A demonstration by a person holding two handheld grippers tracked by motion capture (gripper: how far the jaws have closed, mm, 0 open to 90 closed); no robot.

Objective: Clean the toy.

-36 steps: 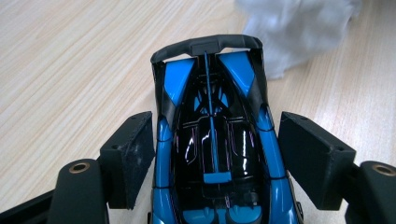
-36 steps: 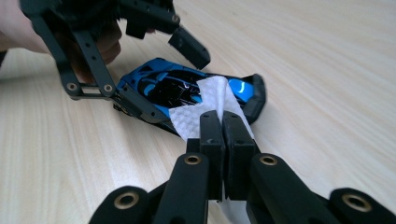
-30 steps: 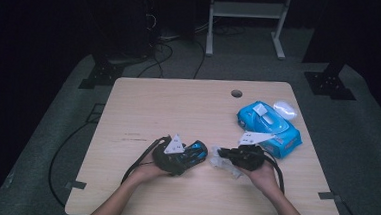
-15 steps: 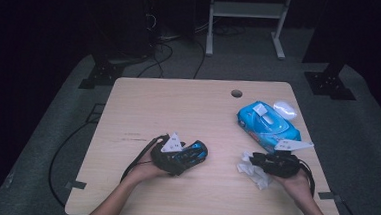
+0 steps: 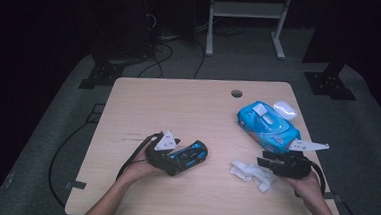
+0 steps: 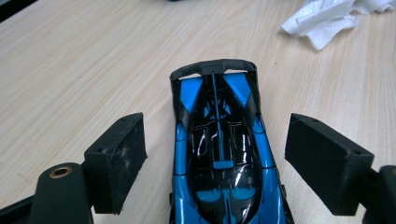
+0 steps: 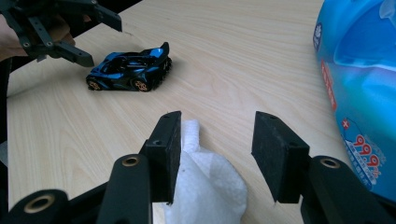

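A blue and black toy car (image 5: 189,154) (image 6: 219,149) stands on the wooden table between the jaws of my left gripper (image 5: 194,154) (image 6: 215,140). Those jaws have just been opening, and there is a gap on each side of the car. A crumpled white wipe (image 5: 249,172) (image 7: 205,186) lies on the table at the front right. My right gripper (image 5: 264,159) (image 7: 217,126) hovers over its right end. Its jaws have just been opening and they press on nothing. The right gripper view shows the car (image 7: 128,70) side on, with the left gripper (image 7: 103,42) behind it.
A blue pack of wet wipes (image 5: 267,125) (image 7: 359,84) lies just behind the right gripper, with a small white object (image 5: 284,109) at its far end. The table has a cable hole (image 5: 236,94) near its far edge. Cables trail off the front.
The right gripper moved right, away from the car, carrying the wipe, then opened. The wipe now lies loose on the table. The left hand stayed put.
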